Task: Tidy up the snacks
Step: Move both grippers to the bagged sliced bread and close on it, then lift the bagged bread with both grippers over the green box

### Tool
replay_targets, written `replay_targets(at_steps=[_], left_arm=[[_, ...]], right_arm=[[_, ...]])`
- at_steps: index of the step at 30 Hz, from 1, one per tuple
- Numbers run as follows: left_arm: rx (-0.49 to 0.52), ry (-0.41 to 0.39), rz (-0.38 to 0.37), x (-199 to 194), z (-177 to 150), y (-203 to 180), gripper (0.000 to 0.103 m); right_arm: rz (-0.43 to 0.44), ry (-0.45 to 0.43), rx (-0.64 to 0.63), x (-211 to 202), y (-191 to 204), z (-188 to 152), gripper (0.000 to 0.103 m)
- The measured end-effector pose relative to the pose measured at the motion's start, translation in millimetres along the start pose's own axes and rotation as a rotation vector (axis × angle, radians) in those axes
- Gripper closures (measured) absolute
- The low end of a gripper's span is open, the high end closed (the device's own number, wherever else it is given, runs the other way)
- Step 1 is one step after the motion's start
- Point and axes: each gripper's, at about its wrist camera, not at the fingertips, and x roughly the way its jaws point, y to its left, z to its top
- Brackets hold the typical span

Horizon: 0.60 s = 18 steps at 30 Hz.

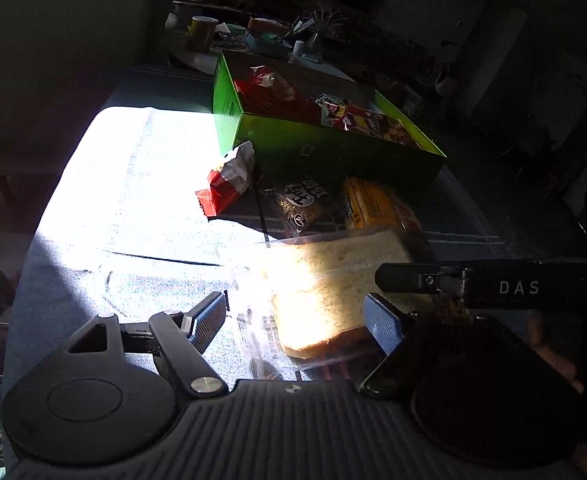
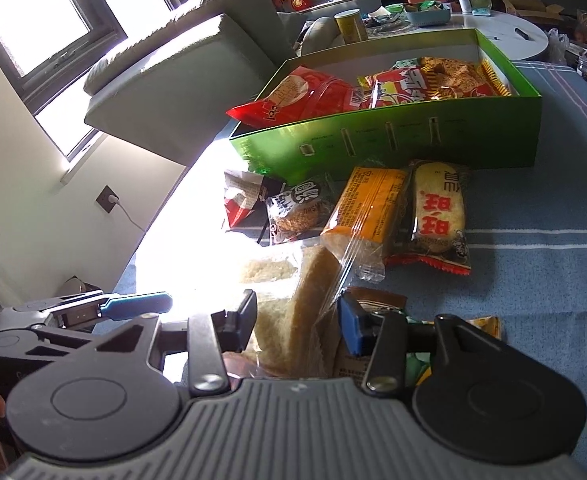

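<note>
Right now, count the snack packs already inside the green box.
3 visible: a red bag at the left end, a red-and-white bag mid-box, an orange-edged pack to the right. More may be hidden underneath.

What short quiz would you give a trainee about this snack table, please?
1. True or false: the green box already holds snack packs.
2. Multiple choice: what lies between the open fingers of the left claw? A) a yellow cup B) the wrapped bread slice C) a red packet
3. Fill in: the orange pack and the rice cracker pack lie side by side outside the box, on a ____ cloth.

Key: 1 true; 2 B; 3 blue.
</note>
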Motion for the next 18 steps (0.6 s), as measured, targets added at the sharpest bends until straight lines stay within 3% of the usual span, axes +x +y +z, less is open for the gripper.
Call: replay_targets(at_steps=[9, 14, 18], left_arm=[[-0.103, 0.021, 0.088, -9.3, -9.3, 48.4, 0.03], [-0.116, 0.018, 0.084, -10.3, -12.0, 55.3, 0.029], [-0.091, 0.018, 0.074, -5.9, -14.2, 48.4, 0.028]], right_arm=[[0.053, 0.077, -0.095, 38.8, 43.1, 2.9, 0.025], [0.043, 0.086, -0.058, 43.9, 42.9, 3.9, 0.025], [0.035, 0.093, -0.028, 40.8, 38.9, 4.8, 0.018]])
